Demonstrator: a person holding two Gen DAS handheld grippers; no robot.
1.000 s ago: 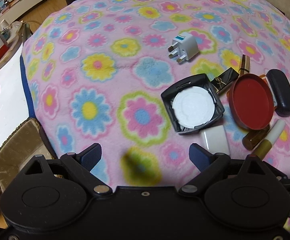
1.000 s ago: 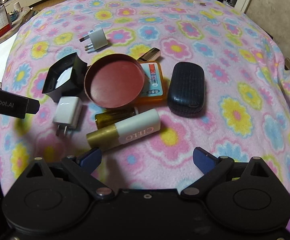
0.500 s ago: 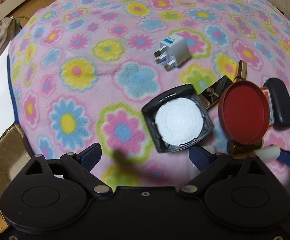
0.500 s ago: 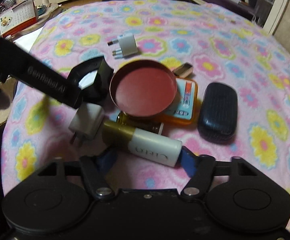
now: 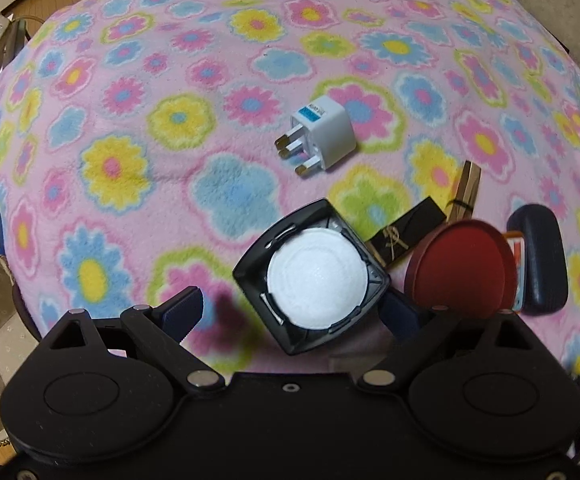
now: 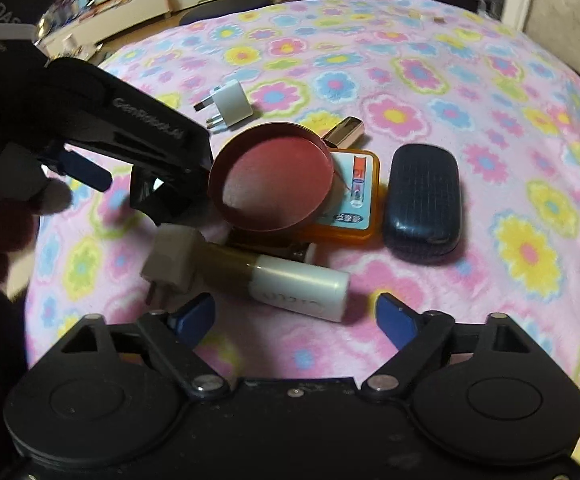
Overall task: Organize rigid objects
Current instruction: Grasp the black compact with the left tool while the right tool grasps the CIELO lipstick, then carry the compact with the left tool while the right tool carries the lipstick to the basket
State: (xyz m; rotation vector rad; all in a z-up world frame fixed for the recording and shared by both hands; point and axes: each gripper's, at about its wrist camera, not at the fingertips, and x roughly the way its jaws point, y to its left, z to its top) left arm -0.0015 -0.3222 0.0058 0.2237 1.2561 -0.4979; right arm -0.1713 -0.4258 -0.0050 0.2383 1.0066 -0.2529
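Item: black square case [image 5: 310, 280] w/ white pad, on floral blanket [image 5: 209, 80]. My L gripper [image 5: 290, 312] has slid over it, jaws wide, straddling, no grip yet. R gripper [image 6: 294, 316]: jaws just reopened, empty; gold-white tube [image 6: 290, 280] lies just ahead, prob. released. Next pick: the case.

Right wrist view: black square case [image 6: 157, 200] mostly hidden behind left gripper [image 6: 85, 172]; amber bottle [image 6: 265, 246] nearly covered by red round lid [image 6: 269, 184]. White tube [image 6: 298, 286] label blurred, unreadable. Left wrist view: orange box [image 5: 516, 276] only a sliver past the lid.
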